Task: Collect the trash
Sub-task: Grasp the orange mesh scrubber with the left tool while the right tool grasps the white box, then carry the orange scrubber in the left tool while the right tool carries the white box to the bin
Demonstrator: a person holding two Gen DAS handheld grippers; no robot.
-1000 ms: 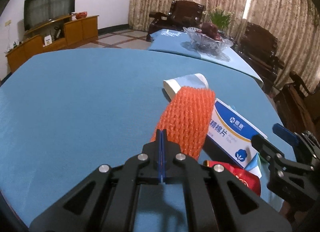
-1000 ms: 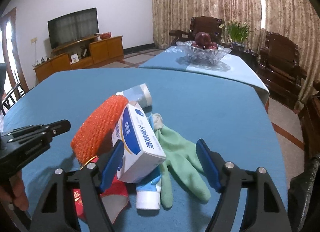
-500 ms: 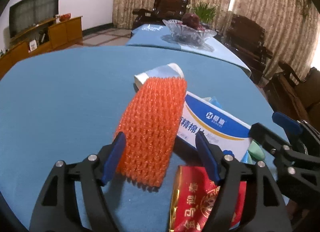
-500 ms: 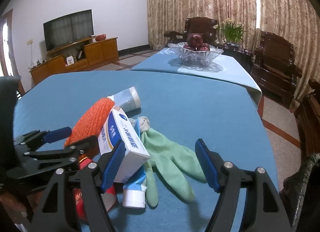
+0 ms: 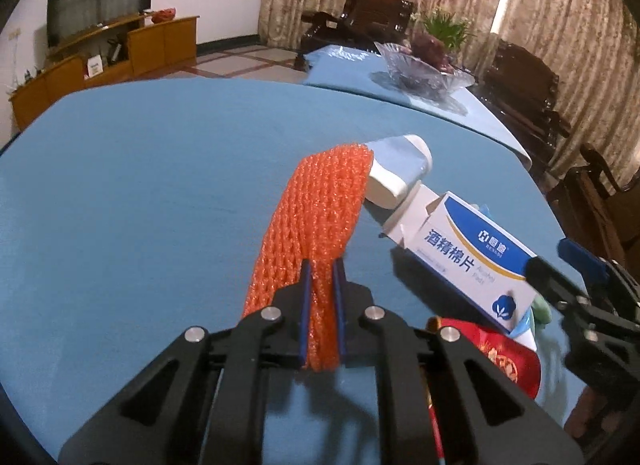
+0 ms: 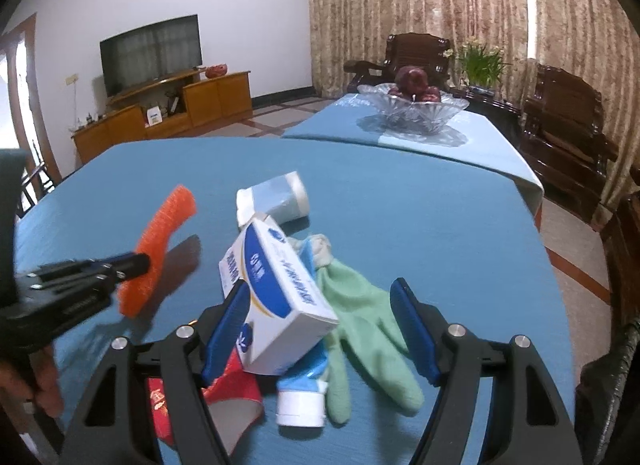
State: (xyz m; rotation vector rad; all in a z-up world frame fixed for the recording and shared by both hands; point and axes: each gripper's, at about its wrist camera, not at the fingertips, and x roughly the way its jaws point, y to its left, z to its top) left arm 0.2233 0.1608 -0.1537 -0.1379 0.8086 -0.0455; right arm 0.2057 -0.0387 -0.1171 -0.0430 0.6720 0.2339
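The left tool (image 5: 320, 277) points down at a slant over the blue surface (image 5: 140, 193), its jaws closing on the near end of the orange net (image 5: 320, 217), which sits squeezed between the blue pads. From the right wrist view the net (image 6: 160, 241) arches up off the surface, gripped near its lower part, with its far end curling free in the air. A hand (image 6: 44, 385) holds the left tool's handle at the lower left edge of that view.

The right tool (image 6: 320, 329) also tilts downward, jaws wide apart and clamped on nothing. It hovers over the trash pile: the white and blue box (image 6: 276, 305) lies between the pads, the left pad just beside its near corner. Under the box lie a tube (image 6: 300, 397) with a white cap and a red packet (image 6: 228, 393). A green glove (image 6: 360, 313) spreads beside them, toward the right pad. A pale bottle (image 6: 276, 201) lies on its side just behind the box.
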